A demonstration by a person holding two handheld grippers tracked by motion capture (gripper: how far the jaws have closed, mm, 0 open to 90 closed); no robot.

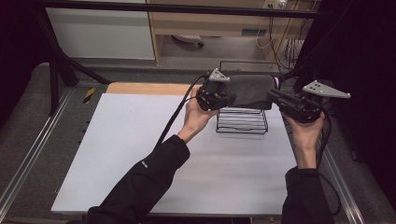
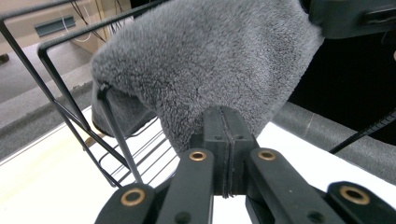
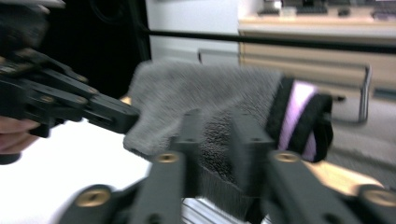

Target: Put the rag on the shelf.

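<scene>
A grey fluffy sock (image 1: 252, 88) with a black and purple cuff (image 3: 299, 116) hangs stretched over the top of a black wire rack (image 1: 242, 122) at the table's far right. My left gripper (image 1: 228, 95) is shut on the sock's left end; in the left gripper view its jaws (image 2: 223, 135) press together at the edge of the grey pile (image 2: 210, 56). My right gripper (image 1: 274, 94) is shut on the sock's cuff end, with fabric between its jaws (image 3: 217, 135). The left gripper (image 3: 70, 100) pinches the sock's far corner in the right gripper view.
The rack's wire frame (image 2: 60, 102) stands on a white table board (image 1: 140, 154) with a wooden strip (image 1: 149, 88) at its far edge. Metal rails (image 1: 28, 158) run along both sides. A black cable (image 1: 173, 119) trails from the left gripper. Cabinets (image 1: 100, 32) stand behind.
</scene>
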